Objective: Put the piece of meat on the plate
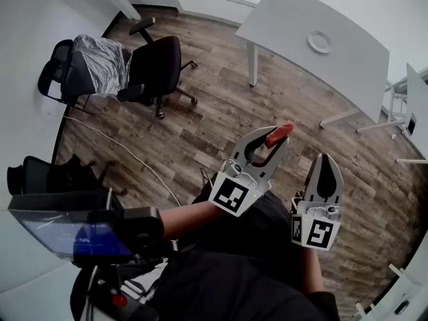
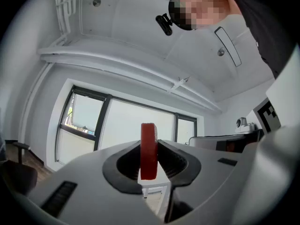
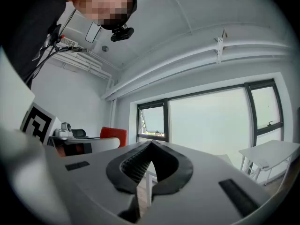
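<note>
In the head view my left gripper [image 1: 273, 141] is held out level over the wooden floor, shut on a flat red piece of meat [image 1: 279, 134] that sticks out past its tips. In the left gripper view the meat [image 2: 149, 153] stands on edge, clamped between the two dark pads of the left gripper [image 2: 149, 142]. My right gripper [image 1: 326, 160] hangs just to the right of it, shut with nothing in it; its jaws meet at the tip [image 3: 151, 146]. A small white plate [image 1: 319, 42] lies on the white table [image 1: 294, 25] at the far side of the room.
Two black office chairs [image 1: 157, 69] stand at the far left, one draped in plastic. A thin cable [image 1: 134, 156] runs across the floor. Another white table edge [image 1: 416, 105] is at the right. A screen on a stand [image 1: 67, 236] sits at the lower left.
</note>
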